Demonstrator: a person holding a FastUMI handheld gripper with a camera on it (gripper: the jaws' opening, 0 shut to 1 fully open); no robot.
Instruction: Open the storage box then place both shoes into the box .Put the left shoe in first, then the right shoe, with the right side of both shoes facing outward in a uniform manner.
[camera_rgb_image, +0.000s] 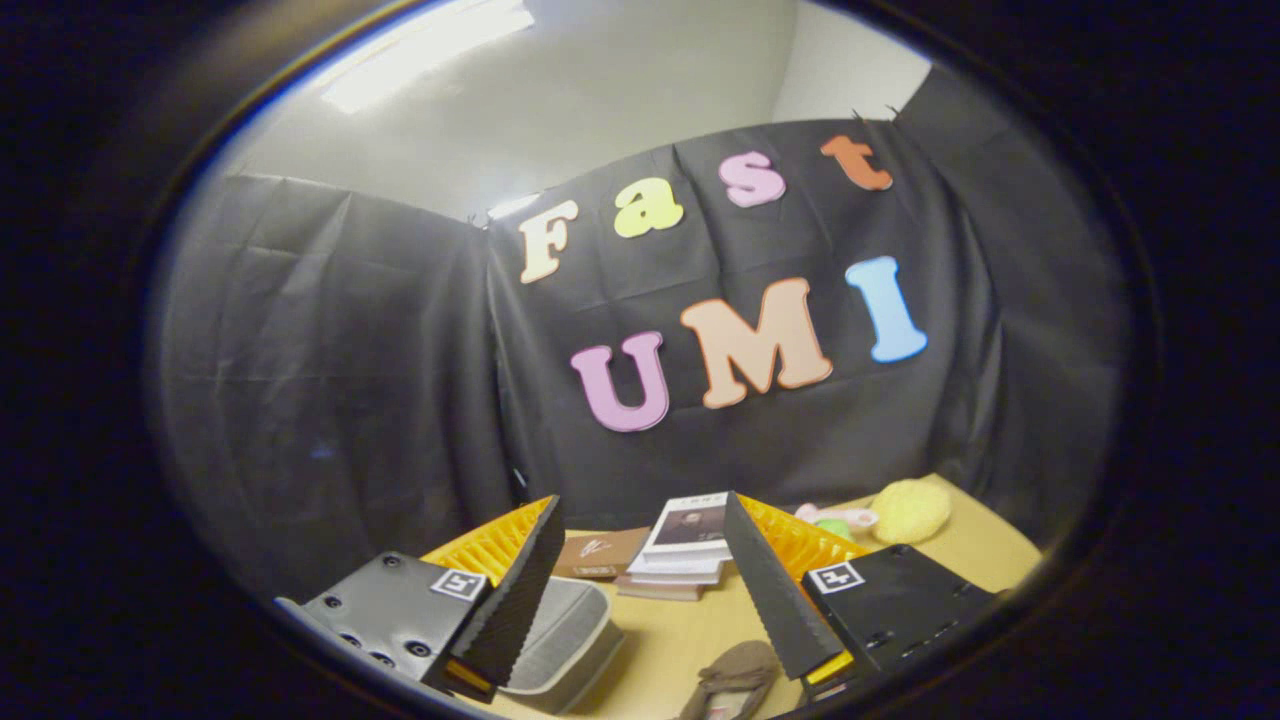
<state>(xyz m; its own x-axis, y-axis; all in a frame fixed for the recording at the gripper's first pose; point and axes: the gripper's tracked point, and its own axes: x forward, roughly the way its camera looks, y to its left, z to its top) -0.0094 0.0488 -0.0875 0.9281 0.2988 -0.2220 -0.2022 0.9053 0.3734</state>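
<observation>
My gripper (640, 510) is open, held above the table with nothing between its fingers. Below and between the fingers, near the right one, a brown shoe (733, 680) lies on the wooden table (690, 630). A light grey storage box (562, 640) sits beside the left finger (515, 590), partly hidden by it; I cannot tell whether its lid is open.
A stack of books (685, 550) and a small brown box (600, 553) lie beyond the fingers near the cloth wall. A yellow sponge-like ball (910, 510) and small pink and green items (835, 518) rest at the far right of the table.
</observation>
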